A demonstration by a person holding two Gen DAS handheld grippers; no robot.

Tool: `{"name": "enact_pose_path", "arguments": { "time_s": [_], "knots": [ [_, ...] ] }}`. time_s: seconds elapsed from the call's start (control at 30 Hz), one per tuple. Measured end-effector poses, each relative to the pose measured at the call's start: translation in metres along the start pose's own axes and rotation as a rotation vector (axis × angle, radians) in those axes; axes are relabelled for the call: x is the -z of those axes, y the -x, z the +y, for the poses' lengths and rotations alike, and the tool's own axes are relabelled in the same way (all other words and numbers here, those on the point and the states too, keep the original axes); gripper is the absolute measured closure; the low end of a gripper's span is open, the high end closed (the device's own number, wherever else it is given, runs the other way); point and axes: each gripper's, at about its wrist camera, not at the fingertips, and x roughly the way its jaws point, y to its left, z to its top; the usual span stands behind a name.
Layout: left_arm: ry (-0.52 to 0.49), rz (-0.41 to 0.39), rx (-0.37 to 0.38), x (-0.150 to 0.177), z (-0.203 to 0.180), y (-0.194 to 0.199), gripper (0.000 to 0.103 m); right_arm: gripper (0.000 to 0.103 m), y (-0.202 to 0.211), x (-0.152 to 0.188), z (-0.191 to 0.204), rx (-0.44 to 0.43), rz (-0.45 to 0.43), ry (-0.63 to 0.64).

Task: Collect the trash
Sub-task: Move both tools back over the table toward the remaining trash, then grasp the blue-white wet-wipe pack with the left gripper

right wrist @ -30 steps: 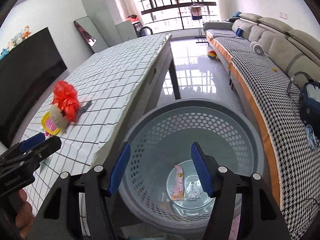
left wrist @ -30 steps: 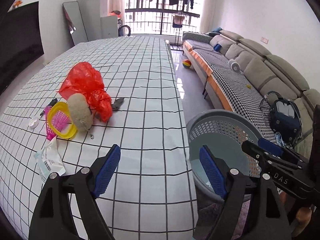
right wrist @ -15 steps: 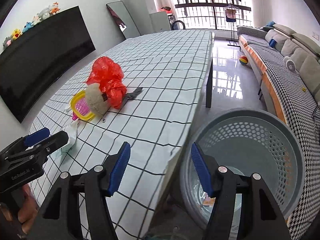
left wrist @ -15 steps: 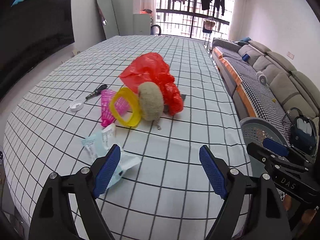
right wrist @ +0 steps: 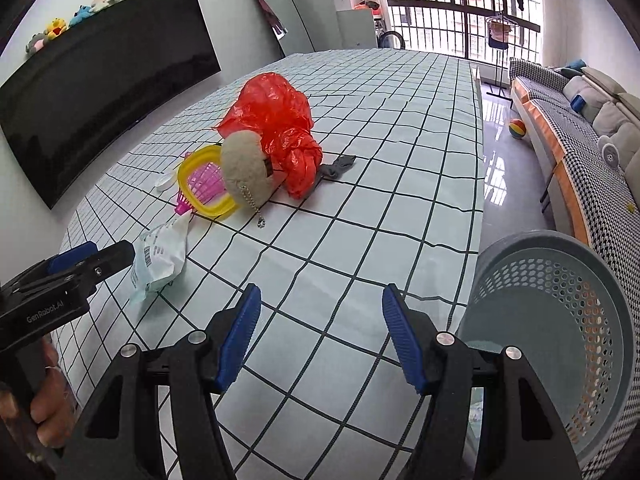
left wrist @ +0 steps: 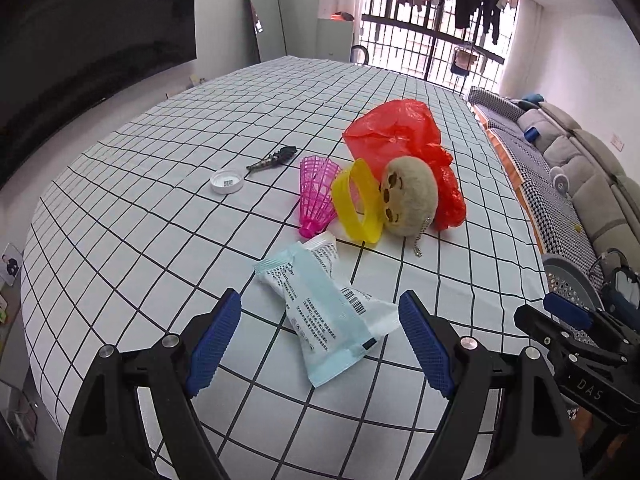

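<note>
Both grippers are hanging spread and empty over the checked table [left wrist: 160,168]: the left gripper [left wrist: 320,340] is framing the pale-blue wrapper [left wrist: 320,312] lying on the cloth, the right gripper [right wrist: 318,334] is hovering near the table edge beside the grey basket [right wrist: 560,320]
</note>
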Motion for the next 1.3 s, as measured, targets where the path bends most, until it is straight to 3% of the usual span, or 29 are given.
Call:
{"name": "enact_pose_path", "arguments": {
  "time_s": [0.2,0.4,0.7,0.9,0.97,1.3],
  "knots": [
    [0.009,0.048,0.011,0.006,0.002,-0.020,0.023,0.042,-0.003,0.001,0.003,0.006,0.010,-0.002],
    [0.007,0.078,-0.023,0.012,0.011,-0.031,0.023,0.042,-0.005,0.003,0.008,0.005,0.015,0.006],
    [0.037,0.066,-0.084,0.014,0.037,-0.019,0.023,0.042,-0.004,0.004,0.013,-0.006,0.013,0.017],
    [0.050,0.038,-0.046,0.005,0.037,-0.006,0.023,0.042,-0.001,0.004,0.012,-0.008,0.004,0.010],
    [0.045,0.026,-0.023,0.000,0.032,-0.006,0.018,0.042,-0.001,0.004,0.011,-0.006,0.003,0.008],
    [0.016,0.084,-0.045,-0.011,0.020,-0.053,0.016,0.042,-0.003,0.004,0.007,-0.001,0.006,-0.001]
  ]
}}
